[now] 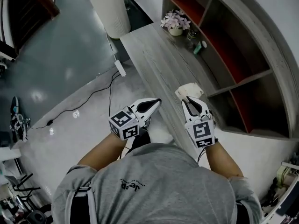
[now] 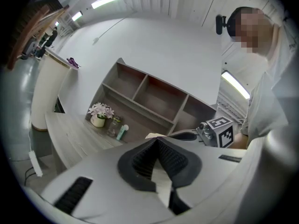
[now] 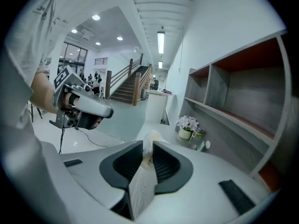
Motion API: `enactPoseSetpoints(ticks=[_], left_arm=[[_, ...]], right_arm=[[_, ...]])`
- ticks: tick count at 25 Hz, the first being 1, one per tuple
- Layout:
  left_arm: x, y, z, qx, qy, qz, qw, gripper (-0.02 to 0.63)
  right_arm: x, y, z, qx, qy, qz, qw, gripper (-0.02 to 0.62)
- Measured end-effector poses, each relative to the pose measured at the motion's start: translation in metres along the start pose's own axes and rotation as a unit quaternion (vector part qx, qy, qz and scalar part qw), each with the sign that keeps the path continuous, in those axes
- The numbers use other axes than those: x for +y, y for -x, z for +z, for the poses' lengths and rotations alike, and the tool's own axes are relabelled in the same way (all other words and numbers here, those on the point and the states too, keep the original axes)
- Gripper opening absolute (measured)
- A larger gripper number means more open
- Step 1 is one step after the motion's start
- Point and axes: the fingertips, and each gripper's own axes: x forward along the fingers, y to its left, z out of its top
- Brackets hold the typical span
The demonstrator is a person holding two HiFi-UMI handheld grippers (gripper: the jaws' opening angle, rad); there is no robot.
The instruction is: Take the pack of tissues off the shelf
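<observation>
The pack of tissues (image 1: 188,90), small and whitish, is off the shelf (image 1: 243,73) and hangs over the wooden counter (image 1: 154,55). My right gripper (image 1: 188,100) is shut on it; in the right gripper view its pale end (image 3: 150,138) pokes out between the dark pads (image 3: 164,162). My left gripper (image 1: 158,102) hovers just left of it, past the counter's front edge, jaws shut and empty (image 2: 156,140). The left gripper view shows the right gripper (image 2: 186,135) and the pack's edge (image 2: 154,135) just beyond the left gripper's tips.
A pot of pink flowers (image 1: 175,23) and small bottles (image 1: 198,45) stand at the counter's far end by the shelf. A white ribbed bin (image 1: 111,8) stands beyond the counter. A power strip (image 1: 120,68) and its cable lie on the floor to the left.
</observation>
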Motion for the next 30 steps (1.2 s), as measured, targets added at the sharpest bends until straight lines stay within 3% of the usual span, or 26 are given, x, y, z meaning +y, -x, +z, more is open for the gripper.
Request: enactPoseSetpoints(ticks=[9, 16, 30], left_arm=[[0.114, 0.037, 0.038, -0.02, -0.002, 0.044, 0.9988, 0.012], [0.2, 0.053, 0.066, -0.032, -0.005, 0.073, 0.9968, 0.012], [0.34, 0.05, 0.117, -0.042, -0.014, 0.106, 0.9934, 0.012]], right_arm=[[0.014, -0.111, 0.053, -0.017, 0.012, 0.026, 0.999, 0.088], [0.011, -0.198, 0.088, -0.028, 0.022, 0.023, 0.999, 0.087], [-0.004, -0.344, 0.156, -0.044, 0.038, 0.024, 0.998, 0.087]])
